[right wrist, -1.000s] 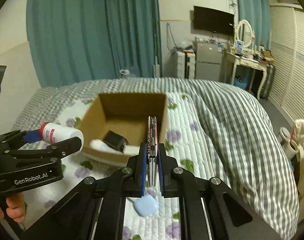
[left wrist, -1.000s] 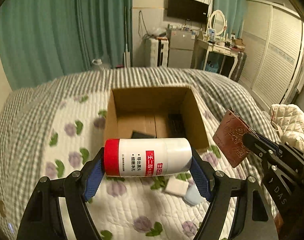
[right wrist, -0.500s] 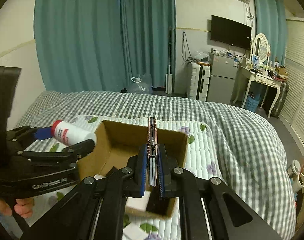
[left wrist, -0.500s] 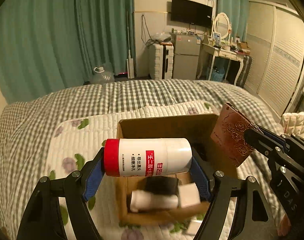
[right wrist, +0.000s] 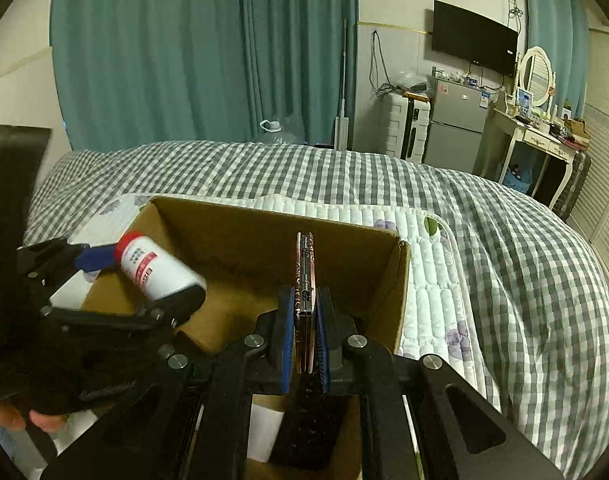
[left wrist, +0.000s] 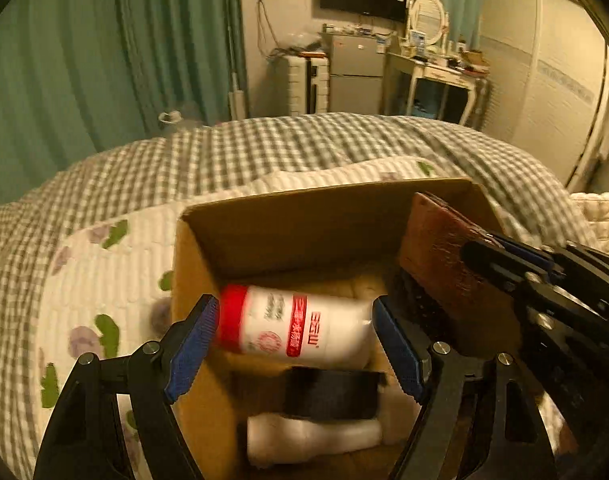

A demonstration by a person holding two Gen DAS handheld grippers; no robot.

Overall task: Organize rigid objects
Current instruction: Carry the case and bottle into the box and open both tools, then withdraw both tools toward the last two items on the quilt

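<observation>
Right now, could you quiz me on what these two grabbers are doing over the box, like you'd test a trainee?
1. True or false: the right gripper is shut on the wallet.
2. What colour is the cap of the bottle between the left gripper fingers?
3. The cardboard box sits on: A) a desk, B) a bed, C) the floor?

Key: 1 true; 2 red; 3 B.
</observation>
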